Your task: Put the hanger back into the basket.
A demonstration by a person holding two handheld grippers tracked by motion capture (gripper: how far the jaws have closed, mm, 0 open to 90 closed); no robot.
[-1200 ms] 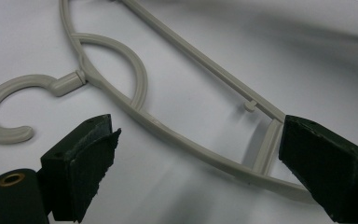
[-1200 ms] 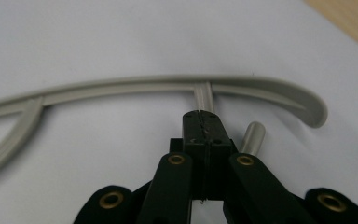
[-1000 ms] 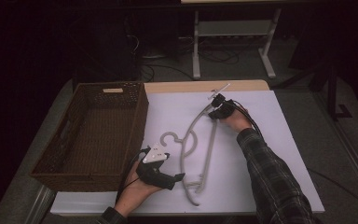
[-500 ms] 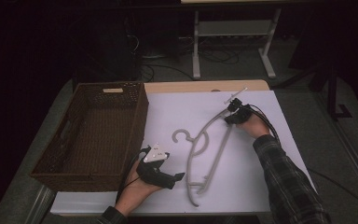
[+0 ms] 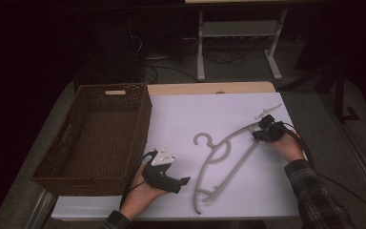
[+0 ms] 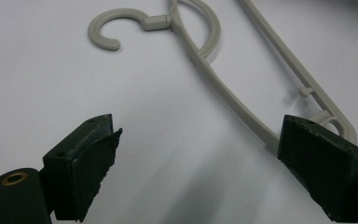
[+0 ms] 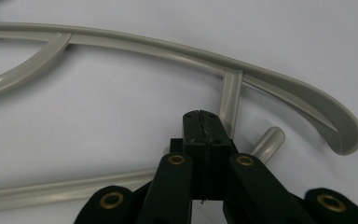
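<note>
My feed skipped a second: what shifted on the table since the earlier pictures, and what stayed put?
The right tool, jaws shut at the hanger's far end, slid toward the table's right edge and a little nearer the person, dragging that end along; the hanger swung, its hook now lying farther right. Whether the jaws pinch the plastic cannot be told. The left tool, jaws open, the basket and the white sheet stayed as they were.

No legible text or labels

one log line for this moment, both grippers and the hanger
left gripper: open, beside hanger | right gripper: shut at hanger's end | basket: empty
</note>
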